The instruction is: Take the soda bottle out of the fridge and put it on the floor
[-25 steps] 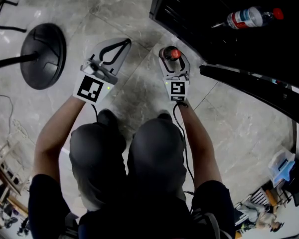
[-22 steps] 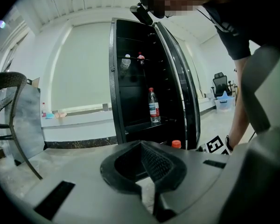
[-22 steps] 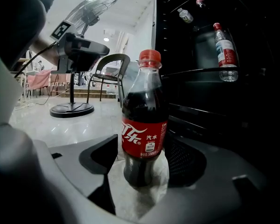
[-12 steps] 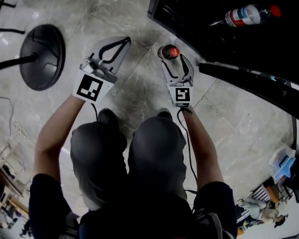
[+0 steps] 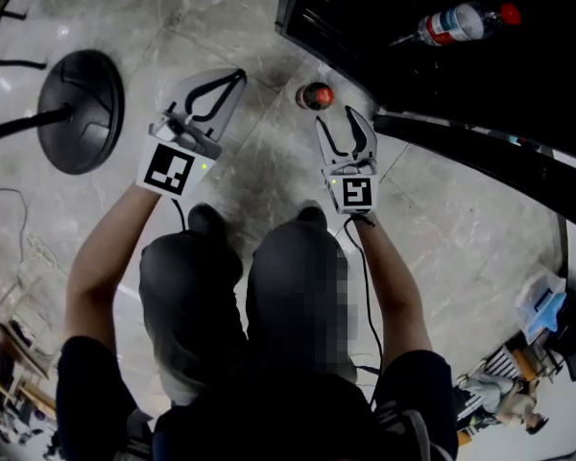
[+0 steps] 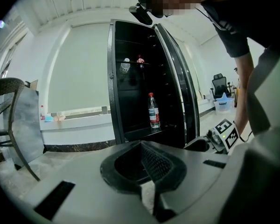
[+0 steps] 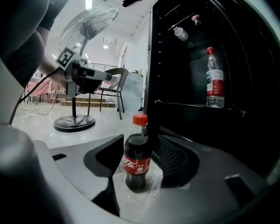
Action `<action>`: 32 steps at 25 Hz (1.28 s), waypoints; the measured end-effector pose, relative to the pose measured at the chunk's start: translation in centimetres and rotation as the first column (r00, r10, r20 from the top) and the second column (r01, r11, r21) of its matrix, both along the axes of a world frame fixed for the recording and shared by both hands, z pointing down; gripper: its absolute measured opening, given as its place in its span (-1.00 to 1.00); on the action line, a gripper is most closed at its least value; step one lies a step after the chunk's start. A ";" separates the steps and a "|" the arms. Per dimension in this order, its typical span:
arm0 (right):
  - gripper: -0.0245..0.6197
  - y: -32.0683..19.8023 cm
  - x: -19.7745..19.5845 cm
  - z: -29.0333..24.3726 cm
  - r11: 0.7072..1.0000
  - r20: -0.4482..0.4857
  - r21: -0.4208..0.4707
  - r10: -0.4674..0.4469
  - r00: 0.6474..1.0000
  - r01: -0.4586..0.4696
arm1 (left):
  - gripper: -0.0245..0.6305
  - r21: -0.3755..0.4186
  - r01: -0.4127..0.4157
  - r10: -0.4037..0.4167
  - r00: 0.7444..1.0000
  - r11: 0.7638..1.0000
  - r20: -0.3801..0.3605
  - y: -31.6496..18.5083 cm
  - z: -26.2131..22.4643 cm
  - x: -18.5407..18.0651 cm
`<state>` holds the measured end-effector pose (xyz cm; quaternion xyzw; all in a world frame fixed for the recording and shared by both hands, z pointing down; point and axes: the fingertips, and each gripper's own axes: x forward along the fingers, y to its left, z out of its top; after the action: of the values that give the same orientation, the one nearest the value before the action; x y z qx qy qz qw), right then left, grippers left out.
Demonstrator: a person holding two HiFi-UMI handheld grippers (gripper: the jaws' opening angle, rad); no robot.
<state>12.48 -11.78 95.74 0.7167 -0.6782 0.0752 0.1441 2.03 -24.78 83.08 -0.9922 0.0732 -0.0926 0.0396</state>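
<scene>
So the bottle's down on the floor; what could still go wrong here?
The soda bottle stands upright just ahead of the right gripper, whose open jaws have just been closing on nothing; a forward nudge could topple it. It also stands near the open fridge door; swinging that shut might hit it.

We see the soda bottle [image 5: 315, 95] on the floor [image 5: 269, 176] before the fridge [image 5: 442, 89], a water bottle [image 5: 458, 23] inside, the fan base [image 5: 82, 110] left
</scene>
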 end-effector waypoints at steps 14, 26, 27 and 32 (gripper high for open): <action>-0.65 0.6 -0.5 -8.9 0.999 -0.017 0.054 -0.004 1.000 0.005 | -0.85 0.068 0.008 -0.010 0.999 0.998 0.030 0.2 -5.7 -0.2; -0.86 0.7 -1.2 -21.1 0.997 -0.018 0.074 0.010 1.000 -0.009 | -0.85 0.157 0.049 -0.059 0.997 0.986 0.057 -1.0 -15.2 -2.4; -0.86 0.7 -1.2 -22.0 0.998 -0.023 0.066 0.007 1.000 -0.006 | -0.85 0.160 0.052 -0.062 0.996 0.986 0.058 -1.0 -16.1 -2.5; -0.86 0.3 -1.5 -27.9 0.998 0.005 0.063 0.023 1.000 -0.023 | -0.85 0.192 0.045 -0.062 0.995 0.980 0.082 -0.5 -21.2 -3.4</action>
<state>10.99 -11.50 67.86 0.7283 -0.6724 0.0572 0.1190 -1.39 -25.27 61.85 -0.9766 0.1065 -0.1295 0.1348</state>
